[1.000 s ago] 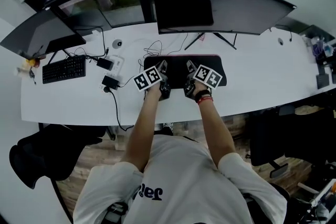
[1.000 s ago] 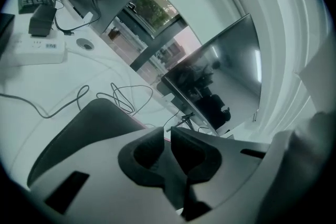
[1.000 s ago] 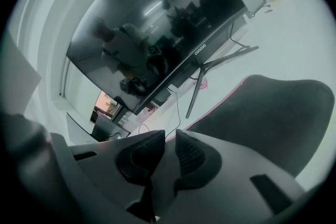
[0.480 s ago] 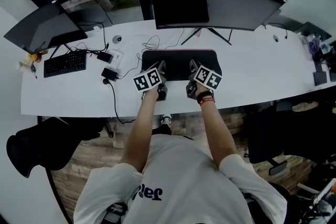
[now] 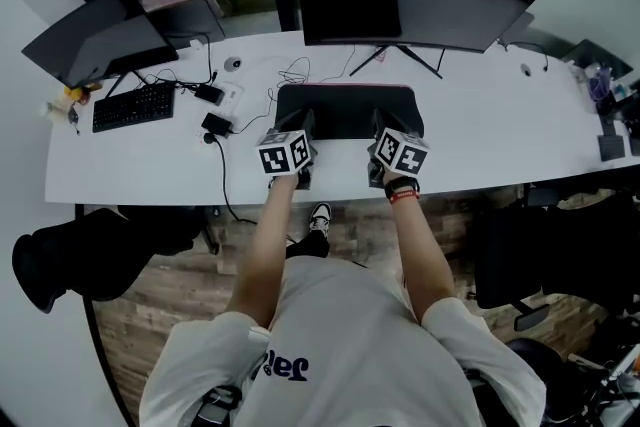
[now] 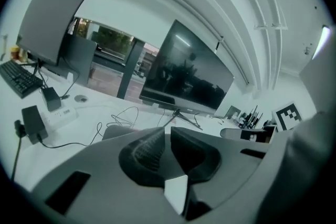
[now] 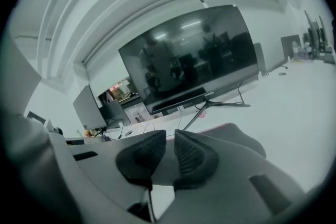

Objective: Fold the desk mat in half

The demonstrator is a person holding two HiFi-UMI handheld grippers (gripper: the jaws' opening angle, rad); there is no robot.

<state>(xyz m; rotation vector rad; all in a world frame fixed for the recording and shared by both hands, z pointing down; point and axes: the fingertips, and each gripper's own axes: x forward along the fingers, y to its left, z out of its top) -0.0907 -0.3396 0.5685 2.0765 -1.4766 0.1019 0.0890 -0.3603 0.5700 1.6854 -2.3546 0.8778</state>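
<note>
While the desk mat (image 5: 345, 110) lies flat before the monitor (image 5: 415, 0), both grips take its near edge

It sits dark on the white worktop (image 5: 150, 165). The left hand-held gripper (image 6: 168, 136) is clamped on that edge. The right hand-held gripper (image 7: 170, 139) is closing its jaws around it. Two matching holds, likely so the edge lifts level.

A white desk (image 5: 500, 150) carries a wide curved monitor (image 5: 410, 0), a smaller monitor (image 5: 100, 45) at left, a black keyboard (image 5: 133, 107) and loose cables (image 5: 290, 75); a black chair (image 5: 90, 250) stands nearby.
</note>
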